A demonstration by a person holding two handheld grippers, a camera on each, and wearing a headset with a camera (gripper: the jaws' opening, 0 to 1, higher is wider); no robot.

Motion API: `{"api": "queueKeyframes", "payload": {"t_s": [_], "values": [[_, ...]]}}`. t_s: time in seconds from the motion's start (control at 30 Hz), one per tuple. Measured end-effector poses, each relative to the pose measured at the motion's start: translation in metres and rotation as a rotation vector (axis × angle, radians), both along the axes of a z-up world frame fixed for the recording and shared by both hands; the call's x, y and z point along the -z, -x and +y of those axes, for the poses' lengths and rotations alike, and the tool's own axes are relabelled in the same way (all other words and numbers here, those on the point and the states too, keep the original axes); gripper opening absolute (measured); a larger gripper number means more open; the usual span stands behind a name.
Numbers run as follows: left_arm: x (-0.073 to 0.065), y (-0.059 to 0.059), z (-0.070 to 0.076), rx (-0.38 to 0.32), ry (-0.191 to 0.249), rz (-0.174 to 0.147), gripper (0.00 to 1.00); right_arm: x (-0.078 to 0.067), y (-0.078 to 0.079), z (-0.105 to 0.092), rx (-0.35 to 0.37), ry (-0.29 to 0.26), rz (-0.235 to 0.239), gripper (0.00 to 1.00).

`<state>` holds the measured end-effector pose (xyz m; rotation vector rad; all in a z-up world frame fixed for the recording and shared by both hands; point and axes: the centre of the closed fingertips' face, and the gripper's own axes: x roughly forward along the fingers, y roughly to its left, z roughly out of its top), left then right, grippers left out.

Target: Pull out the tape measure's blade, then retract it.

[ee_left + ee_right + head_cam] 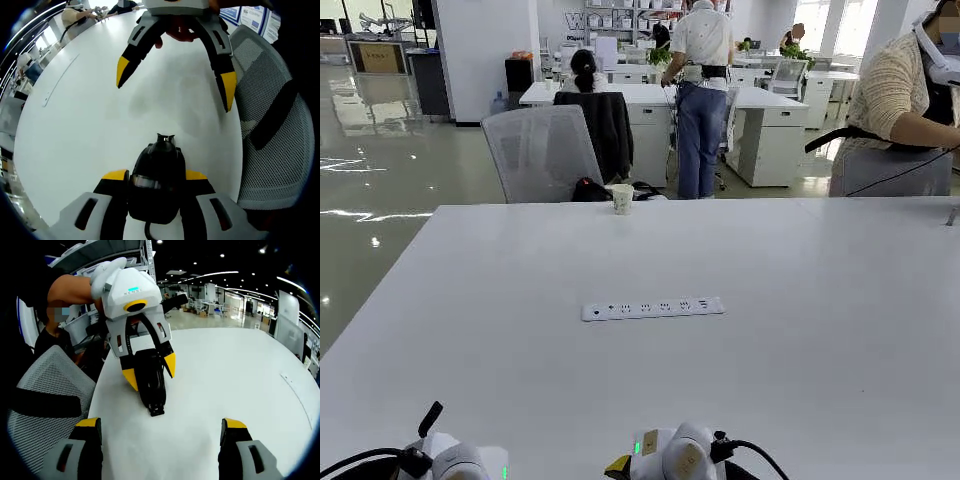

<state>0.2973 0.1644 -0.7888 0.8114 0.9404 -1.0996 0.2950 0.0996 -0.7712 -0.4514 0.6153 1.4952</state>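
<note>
A black tape measure (156, 185) is clamped between the yellow-tipped jaws of my left gripper (155, 175), its small blade hook (165, 137) poking out toward the other gripper. In the right gripper view the same tape measure (152, 390) hangs in the left gripper (150, 371) just over the white table (225, 370), hook (156, 411) pointing my way. My right gripper (160, 423) stands wide open, nothing between its jaws, a short gap from the hook. Seen from the left, the right gripper (175, 80) spreads open above the table.
A white power strip (653, 309) lies mid-table, and a paper cup (622, 198) stands at the far edge. A grey mesh chair (540, 150) sits beyond it; another mesh chair (275, 125) is close behind the grippers. People stand among desks at the back.
</note>
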Motion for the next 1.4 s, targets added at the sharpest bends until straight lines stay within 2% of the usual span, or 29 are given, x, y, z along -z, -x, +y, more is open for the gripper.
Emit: {"api": "queueKeyframes", "payload": {"t_s": [0.07,0.13,0.23,0.3,0.4,0.47,0.8,0.97,1.1,1.2,1.37,1.4], "values": [[0.0,-0.001,0.0,0.0,0.009,0.006,0.35,0.003,0.001,0.005,-0.017,0.009,-0.006,0.97],[0.0,-0.002,0.0,0.0,0.021,0.012,0.35,0.008,0.001,0.007,-0.027,0.025,-0.013,0.89],[0.0,-0.001,-0.001,0.0,0.038,0.009,0.35,0.015,0.003,0.009,-0.024,0.051,0.02,0.85],[0.0,-0.001,-0.001,-0.003,0.045,0.007,0.35,0.019,0.003,0.01,-0.033,0.059,0.014,0.77],[0.0,-0.001,-0.002,-0.007,0.052,0.004,0.35,0.025,0.004,0.012,-0.052,0.083,-0.011,0.71],[-0.001,-0.002,-0.003,-0.008,0.057,0.003,0.35,0.026,0.006,0.012,-0.08,0.088,-0.038,0.66],[-0.001,-0.002,-0.003,-0.013,0.073,0.006,0.36,0.026,0.009,0.03,-0.103,0.068,-0.028,0.43],[-0.002,-0.002,-0.004,-0.016,0.083,0.003,0.36,0.031,0.006,0.035,-0.11,0.085,-0.04,0.36],[-0.002,-0.001,-0.003,-0.019,0.089,0.0,0.36,0.033,0.007,0.036,-0.132,0.099,-0.055,0.25],[-0.002,-0.002,-0.003,-0.021,0.088,0.001,0.36,0.035,0.012,0.037,-0.16,0.11,-0.062,0.13],[-0.002,-0.002,-0.003,-0.022,0.086,-0.001,0.36,0.036,0.01,0.043,-0.176,0.123,-0.113,0.13],[-0.002,-0.002,-0.003,-0.023,0.083,0.0,0.36,0.036,0.011,0.042,-0.191,0.14,-0.132,0.13]]}}
